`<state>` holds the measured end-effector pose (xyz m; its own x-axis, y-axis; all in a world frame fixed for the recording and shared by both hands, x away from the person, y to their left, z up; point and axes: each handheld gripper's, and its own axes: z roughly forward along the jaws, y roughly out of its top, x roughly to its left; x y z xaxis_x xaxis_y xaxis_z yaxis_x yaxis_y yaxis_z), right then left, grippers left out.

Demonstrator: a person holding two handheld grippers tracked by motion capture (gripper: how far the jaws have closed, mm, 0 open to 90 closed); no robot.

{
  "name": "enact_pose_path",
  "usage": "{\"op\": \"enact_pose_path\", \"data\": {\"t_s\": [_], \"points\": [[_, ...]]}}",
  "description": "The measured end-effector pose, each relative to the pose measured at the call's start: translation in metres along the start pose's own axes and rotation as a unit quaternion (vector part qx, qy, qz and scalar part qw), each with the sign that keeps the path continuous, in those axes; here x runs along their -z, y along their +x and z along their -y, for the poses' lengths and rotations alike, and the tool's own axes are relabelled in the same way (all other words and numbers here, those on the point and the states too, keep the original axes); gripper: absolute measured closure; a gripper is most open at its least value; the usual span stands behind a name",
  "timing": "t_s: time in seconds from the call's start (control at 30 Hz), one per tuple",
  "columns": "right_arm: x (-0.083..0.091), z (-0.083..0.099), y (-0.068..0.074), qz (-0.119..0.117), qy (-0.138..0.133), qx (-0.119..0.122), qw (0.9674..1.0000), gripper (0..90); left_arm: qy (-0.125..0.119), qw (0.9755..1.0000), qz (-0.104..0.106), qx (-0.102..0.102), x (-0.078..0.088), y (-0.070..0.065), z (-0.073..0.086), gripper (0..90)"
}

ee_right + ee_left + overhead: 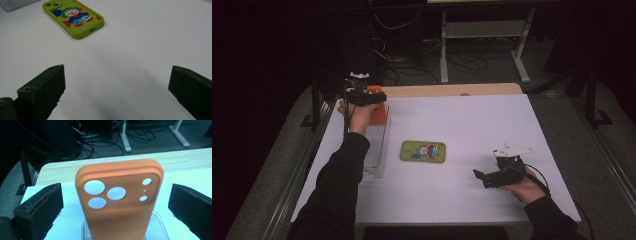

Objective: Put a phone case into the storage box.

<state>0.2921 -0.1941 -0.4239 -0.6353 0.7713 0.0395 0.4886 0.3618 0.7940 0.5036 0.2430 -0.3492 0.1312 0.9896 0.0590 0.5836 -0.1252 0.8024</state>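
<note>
— How many phone cases do you count?

— Two. One orange case (119,202) stands upright in the clear plastic rack (376,150) at the far-left part of the table; one green case (423,151) with a clown picture lies flat near the middle of the white table (472,130). Also one rack, two grippers.

— Is there room for moving?

— Yes. The rack is close to the left edge of the table. Between the green case and the right gripper (478,176) the surface is bare, and the far-right half too.

— And the hands?

— The left hand holds the left gripper (362,95) at the orange case, over the far end of the rack. In the left gripper view its jaws stand wide apart on both sides of the case and do not touch it. The right hand rests low near the front-right edge — its gripper points toward the green case, jaws apart, nothing between them.
</note>
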Motion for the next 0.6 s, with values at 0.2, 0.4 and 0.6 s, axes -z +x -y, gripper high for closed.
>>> {"op": "enact_pose_path", "data": {"t_s": [0.2, 0.4, 0.6], "points": [[-0.001, 0.000, 0.000, 0.000, 0.001, 0.001, 1.0000, 0.1, 0.004, 0.9990, 0.043, -0.006, 0.018, 0.008, 0.005, 0.0], [-0.001, -0.001, 0.001, 0.002, 0.001, -0.001, 1.0000, 0.1, 0.013, 0.9947, 0.101, -0.013, 0.035, 0.010, 0.013, 0.0], [-0.001, -0.002, 0.001, 0.001, 0.001, 0.000, 1.0000, 0.1, 0.015, 0.9869, 0.159, -0.027, 0.053, 0.006, 0.022, 0.0]]}}
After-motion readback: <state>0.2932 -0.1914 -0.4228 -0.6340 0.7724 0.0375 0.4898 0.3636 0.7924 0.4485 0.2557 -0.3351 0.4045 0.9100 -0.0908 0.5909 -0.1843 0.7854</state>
